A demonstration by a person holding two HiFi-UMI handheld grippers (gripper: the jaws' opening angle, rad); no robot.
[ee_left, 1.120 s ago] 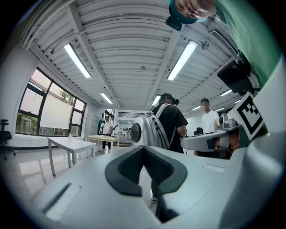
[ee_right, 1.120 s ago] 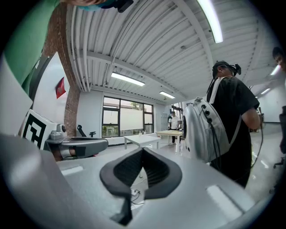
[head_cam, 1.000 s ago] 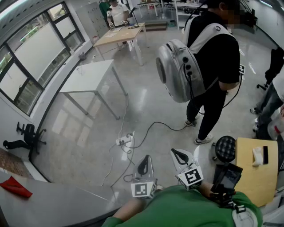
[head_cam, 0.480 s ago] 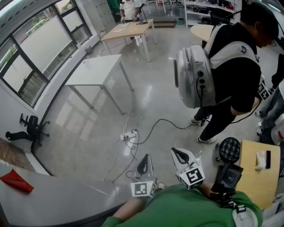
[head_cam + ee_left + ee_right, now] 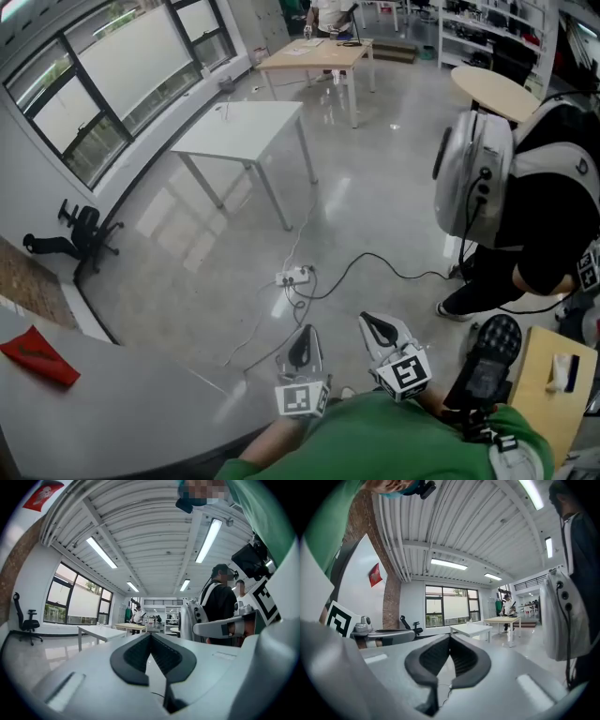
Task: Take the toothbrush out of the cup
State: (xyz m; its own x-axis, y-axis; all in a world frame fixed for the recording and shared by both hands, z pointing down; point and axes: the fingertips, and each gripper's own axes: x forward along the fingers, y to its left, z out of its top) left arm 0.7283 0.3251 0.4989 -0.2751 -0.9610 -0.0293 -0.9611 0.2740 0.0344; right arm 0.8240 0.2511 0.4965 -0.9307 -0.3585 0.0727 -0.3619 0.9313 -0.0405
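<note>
No cup or toothbrush shows in any view. My left gripper (image 5: 304,337) and right gripper (image 5: 373,324) are held side by side close in front of my green shirt, pointing level out over the floor. In the left gripper view the left gripper (image 5: 150,635) has its dark pads (image 5: 135,657) meeting at the tip, shut on nothing. The right gripper (image 5: 450,637) likewise shows its pads (image 5: 464,660) closed together and empty in the right gripper view.
A person with a silver backpack (image 5: 472,173) stands at right. A power strip (image 5: 293,277) with cables lies on the floor ahead. Beyond stand a white table (image 5: 246,128) and a wooden table (image 5: 314,56). A grey counter (image 5: 103,403) with a red cloth (image 5: 36,348) is at lower left.
The head view has swung left: the tables and the person with the backpack have slid rightward in the picture. Both grippers keep their place before my chest, still shut.
</note>
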